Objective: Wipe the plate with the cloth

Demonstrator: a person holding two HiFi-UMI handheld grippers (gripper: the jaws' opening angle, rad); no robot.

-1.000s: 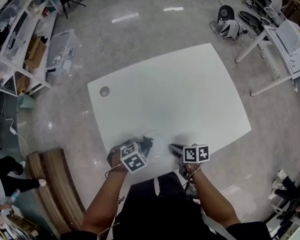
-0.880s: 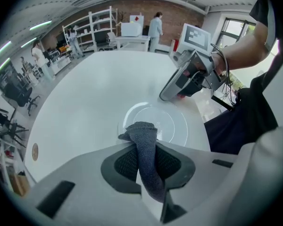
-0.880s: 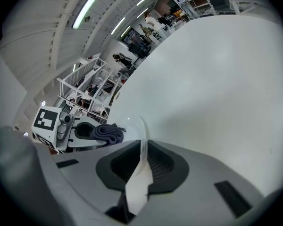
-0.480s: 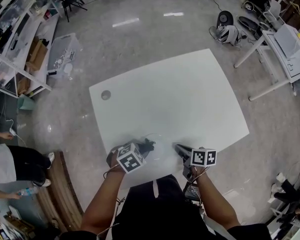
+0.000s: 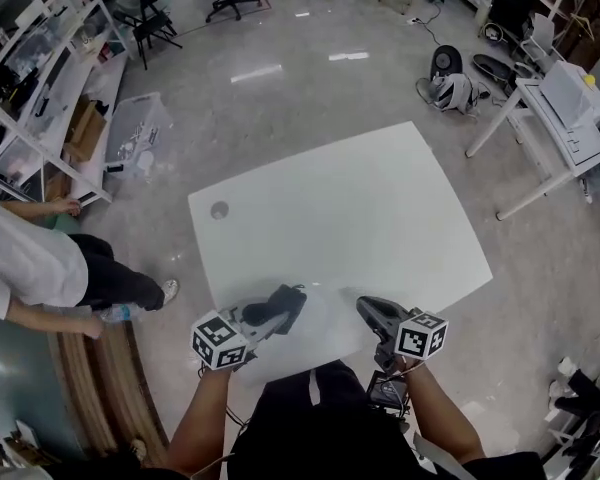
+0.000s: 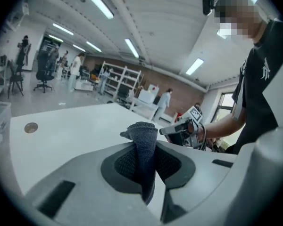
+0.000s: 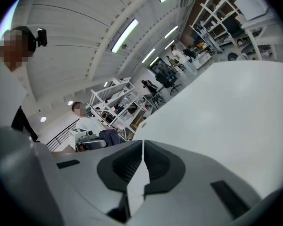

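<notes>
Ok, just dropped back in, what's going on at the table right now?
A person stands at the near edge of the white table with a gripper in each hand. The left claw is shut on a dark cloth, held over the near edge. The right claw is closed with nothing clearly in it. The plate is hard to pick out against the white top, so wiping doesn't look under way.

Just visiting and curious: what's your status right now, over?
Left hand-held gripper shut on cloth. Right hand-held gripper shut, jaws together. Plate too faint against white table to place. Nothing blocking seen.
</notes>
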